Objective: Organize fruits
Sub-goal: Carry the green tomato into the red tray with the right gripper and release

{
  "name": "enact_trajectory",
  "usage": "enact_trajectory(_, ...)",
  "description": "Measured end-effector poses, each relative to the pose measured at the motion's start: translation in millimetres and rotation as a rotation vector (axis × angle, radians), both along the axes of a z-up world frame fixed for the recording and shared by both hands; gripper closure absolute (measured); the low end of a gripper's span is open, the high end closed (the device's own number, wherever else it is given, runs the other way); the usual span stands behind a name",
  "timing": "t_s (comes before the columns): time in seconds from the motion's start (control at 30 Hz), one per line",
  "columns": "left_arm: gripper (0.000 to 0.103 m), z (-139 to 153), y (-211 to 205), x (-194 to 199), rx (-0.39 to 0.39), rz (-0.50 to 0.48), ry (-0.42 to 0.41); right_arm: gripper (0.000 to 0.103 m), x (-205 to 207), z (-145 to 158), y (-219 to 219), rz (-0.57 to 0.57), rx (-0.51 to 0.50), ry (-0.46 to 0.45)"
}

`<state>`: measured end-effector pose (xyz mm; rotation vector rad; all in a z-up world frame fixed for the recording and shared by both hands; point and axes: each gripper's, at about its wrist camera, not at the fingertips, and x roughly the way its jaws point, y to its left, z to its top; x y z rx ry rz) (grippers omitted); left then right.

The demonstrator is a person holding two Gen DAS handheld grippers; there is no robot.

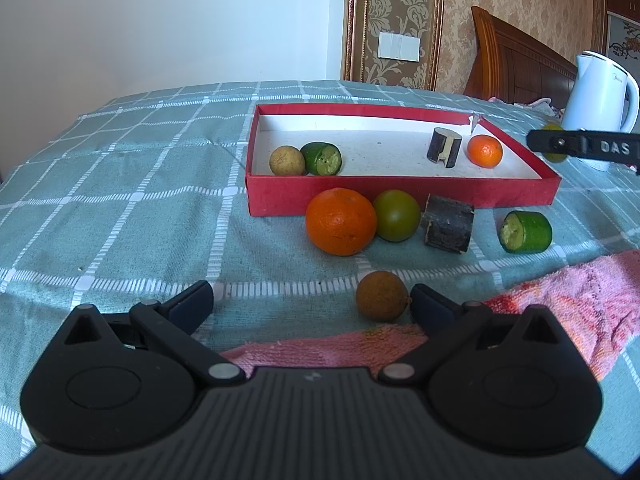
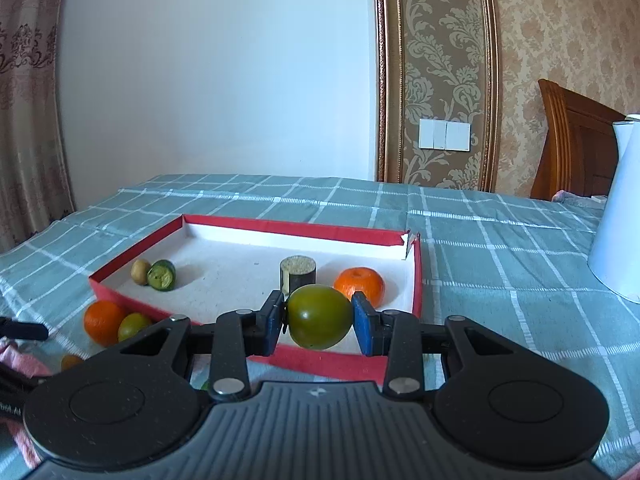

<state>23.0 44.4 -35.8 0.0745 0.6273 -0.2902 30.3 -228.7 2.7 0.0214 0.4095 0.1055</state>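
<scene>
The right gripper (image 2: 319, 317) pinches a green fruit (image 2: 319, 316) between its blue pads, holding it above the near wall of the red box (image 2: 332, 362). Inside the box lie a small orange (image 2: 360, 285), a dark cylinder piece (image 2: 298, 272), a cut green piece (image 2: 161, 275) and a tan round fruit (image 2: 140, 271). The left gripper (image 1: 310, 303) is spread wide, low over the checked cloth (image 1: 120, 208), with a brown round fruit (image 1: 382, 296) just beside its right finger. Beyond, against the box's near wall, sit a large orange (image 1: 340, 221), another green fruit (image 1: 397, 215), a dark chunk (image 1: 448, 224) and a green cut piece (image 1: 525, 232). A pink towel (image 1: 580, 300) lies near right, a white kettle (image 1: 598, 100) far right.
</scene>
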Motion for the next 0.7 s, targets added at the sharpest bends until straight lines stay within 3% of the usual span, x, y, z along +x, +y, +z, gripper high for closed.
enact_trajectory(0.7, 0.0, 0, 0, 0, -0.007, 0.0, -0.001, 0.067, 56, -19, 16, -0.076, -0.049, 0.123)
